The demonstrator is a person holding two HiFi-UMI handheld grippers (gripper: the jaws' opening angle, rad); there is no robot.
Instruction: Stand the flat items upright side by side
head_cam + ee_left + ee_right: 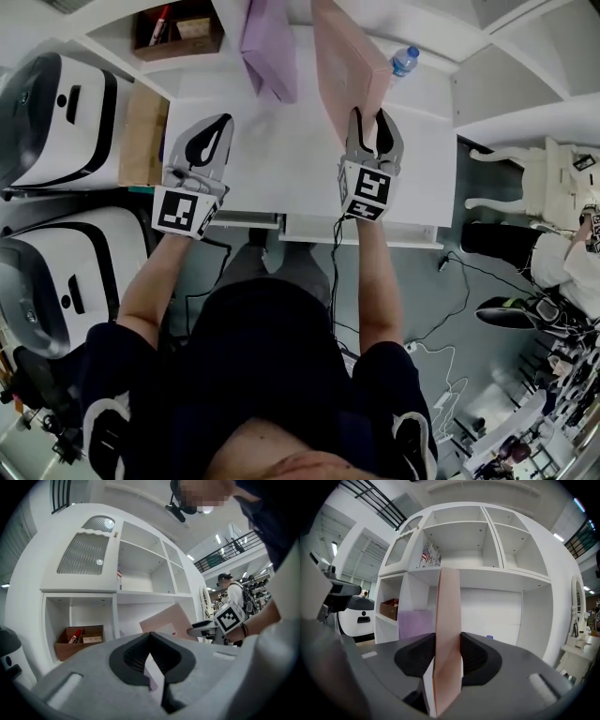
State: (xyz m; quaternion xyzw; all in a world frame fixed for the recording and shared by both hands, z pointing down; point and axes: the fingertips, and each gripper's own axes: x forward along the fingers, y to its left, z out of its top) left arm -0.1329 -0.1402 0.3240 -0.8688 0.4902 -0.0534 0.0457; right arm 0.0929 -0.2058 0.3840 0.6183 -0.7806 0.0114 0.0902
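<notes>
One purple flat item (pixel 267 47) already seems to stand on the bench (pixel 281 159) ahead of the empty, fully closed jaws of my left gripper (pixel 217 127), while the pink flat item (pixel 347 66), upright, is clamped between the jaws of my right gripper (pixel 372 127), not yet set down beside it.

Both forearms reach forward, side by side. The left gripper (pixel 223 124) points level, its jaws pressed together with nothing between them. The right gripper (pixel 371 120), off to its right, tips slightly downward, its jaws clamped on an upright pink board (pixel 345 56).
</notes>
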